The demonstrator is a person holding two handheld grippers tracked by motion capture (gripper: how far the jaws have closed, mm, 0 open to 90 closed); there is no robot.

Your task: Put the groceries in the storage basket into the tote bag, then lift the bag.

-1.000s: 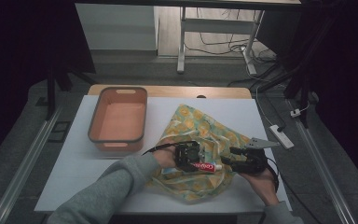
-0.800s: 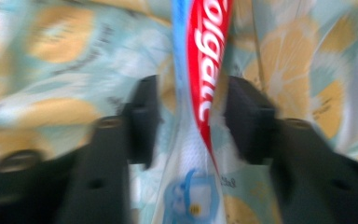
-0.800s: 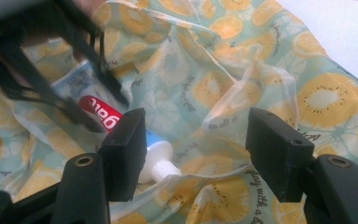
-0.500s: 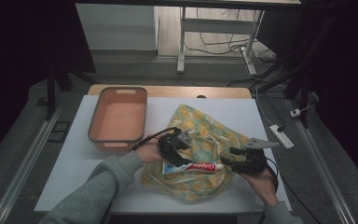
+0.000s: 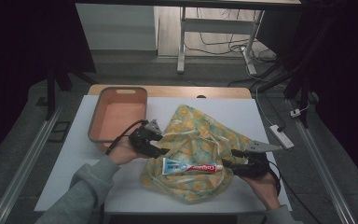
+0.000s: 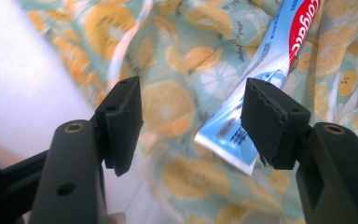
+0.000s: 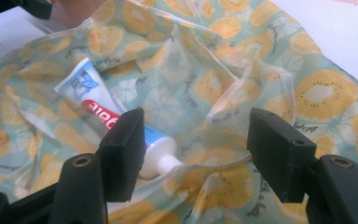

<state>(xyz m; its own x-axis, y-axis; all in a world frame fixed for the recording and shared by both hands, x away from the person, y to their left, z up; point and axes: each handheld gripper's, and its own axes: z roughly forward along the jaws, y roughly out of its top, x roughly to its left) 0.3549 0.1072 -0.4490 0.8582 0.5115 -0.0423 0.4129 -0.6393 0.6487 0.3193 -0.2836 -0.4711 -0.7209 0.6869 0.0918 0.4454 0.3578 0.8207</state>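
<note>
Yellow-green fruit-print cloth bag (image 5: 200, 149) spread flat on white table (image 5: 74, 154), toothpaste tube (image 5: 192, 166) lying across its near part, crimped end toward left gripper (image 5: 154, 142), white cap toward right gripper (image 5: 235, 164). Salmon-coloured bin (image 5: 118, 116) just beside bag, at far left, with nothing inside.

Left gripper: jaws wide apart, holding nothing, hovering near crimped end of tube (image 6: 261, 79); one pad (image 6: 268, 121) partly in front of tube edge in left gripper view, contact not certain. Right gripper: jaws also parted, nothing between them, aimed at cap (image 7: 161, 161) and at folded bag fabric (image 7: 242, 84).

Step in hand, by judgement: tube lying free on cloth, probably waiting to be picked up, for bin or for bag; which one not clear.

Next move probably needs one gripper lowered over tube body, jaws set across its narrow width, then closed gently. Soft tube and loose cloth under it: easy to pinch fabric together with tube, so grip better placed a little high.
</note>
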